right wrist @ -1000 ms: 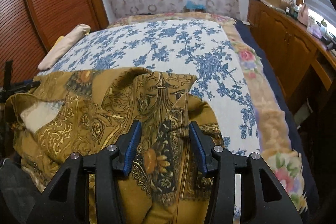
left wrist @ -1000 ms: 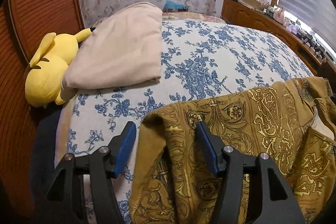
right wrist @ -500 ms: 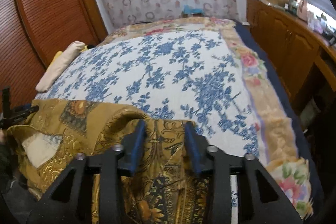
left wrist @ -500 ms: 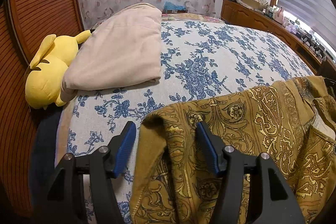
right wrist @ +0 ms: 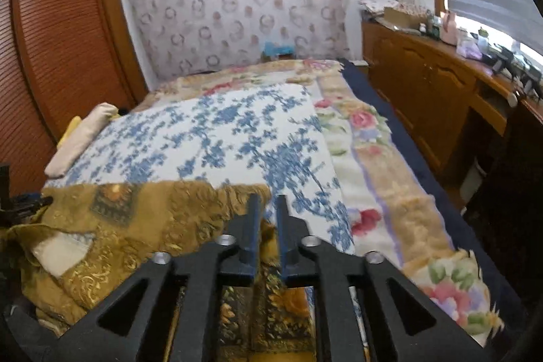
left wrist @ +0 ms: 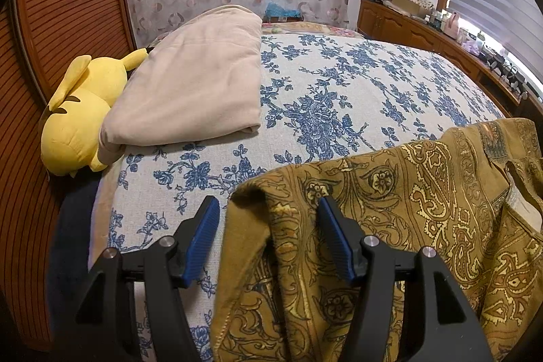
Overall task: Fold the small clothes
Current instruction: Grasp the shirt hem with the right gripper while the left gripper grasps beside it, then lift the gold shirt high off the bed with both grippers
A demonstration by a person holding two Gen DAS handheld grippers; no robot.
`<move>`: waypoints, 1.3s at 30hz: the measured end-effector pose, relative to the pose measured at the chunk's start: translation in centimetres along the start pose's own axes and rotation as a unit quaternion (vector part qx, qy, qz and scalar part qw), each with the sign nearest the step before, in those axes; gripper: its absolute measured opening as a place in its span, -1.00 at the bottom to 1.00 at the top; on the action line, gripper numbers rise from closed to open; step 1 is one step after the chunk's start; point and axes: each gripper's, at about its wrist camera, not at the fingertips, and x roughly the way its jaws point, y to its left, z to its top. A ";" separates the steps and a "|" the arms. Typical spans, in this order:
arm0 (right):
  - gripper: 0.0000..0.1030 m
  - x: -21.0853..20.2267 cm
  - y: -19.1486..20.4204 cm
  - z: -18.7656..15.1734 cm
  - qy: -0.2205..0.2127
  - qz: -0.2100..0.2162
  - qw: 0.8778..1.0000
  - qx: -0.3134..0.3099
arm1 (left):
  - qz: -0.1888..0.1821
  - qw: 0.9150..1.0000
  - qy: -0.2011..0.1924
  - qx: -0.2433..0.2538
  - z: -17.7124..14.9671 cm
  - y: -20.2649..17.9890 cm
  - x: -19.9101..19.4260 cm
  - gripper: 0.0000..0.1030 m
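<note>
Right gripper has been lifted since the earlier frame; its jaws have just been closing and are now narrow, pinching a fold of the mustard paisley garment. Left gripper is held wide, garment edge between the pads, unpressed. Garment lies at 6 o'clock on the blue floral bedspread. No legible writing. Yellow plush is seen clearly only in the left view.

The garment is matt woven cloth with gold print; beside it the bedspread looks coarse cotton, the wardrobe ribbed wood.
</note>
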 end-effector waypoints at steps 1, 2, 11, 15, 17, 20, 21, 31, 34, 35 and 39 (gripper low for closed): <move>-0.43 0.1 0.3 0.3 -0.002 0.009 1.000 -0.005 | 0.000 1.000 0.000 0.000 0.0 0.0 0.0 0.18; -0.35 0.1 0.5 0.5 -0.003 0.017 1.000 -0.008 | 0.000 1.000 0.000 0.000 0.0 0.0 0.0 0.18; 0.19 5.9 2.2 0.3 0.063 0.041 0.996 -0.047 | 0.000 1.000 0.000 0.000 0.0 0.0 0.0 0.18; 0.22 7.6 1.9 -0.3 0.086 0.036 0.994 -0.053 | -0.001 1.000 0.000 0.000 0.0 0.0 0.0 0.18; 0.22 8.2 1.8 -0.6 0.095 0.035 0.993 -0.056 | -0.001 1.000 0.000 0.000 0.0 0.0 0.0 0.18; 0.24 8.8 1.8 -1.0 0.106 0.035 0.992 -0.061 | 0.000 1.000 0.000 0.000 0.0 0.0 0.0 0.18; 0.25 8.9 1.8 -1.2 0.105 0.034 0.992 -0.063 | -0.001 1.000 0.000 0.000 -0.1 0.0 0.0 0.18; 0.26 8.9 2.3 -1.5 0.096 0.021 0.992 -0.085 | -0.001 1.000 0.000 0.001 0.0 0.0 0.1 0.18; 0.12 8.8 2.4 -1.5 0.094 0.023 0.992 -0.084 | -0.003 1.000 0.003 0.000 0.2 0.1 0.1 0.17; 0.06 8.8 2.5 -1.5 0.094 0.027 0.991 -0.086 | -0.006 1.000 0.004 0.003 0.2 0.0 0.1 0.07; -0.31 8.8 3.5 -1.6 0.098 0.028 0.989 -0.111 | -0.020 1.000 -0.002 0.011 0.3 -0.3 -0.1 -0.36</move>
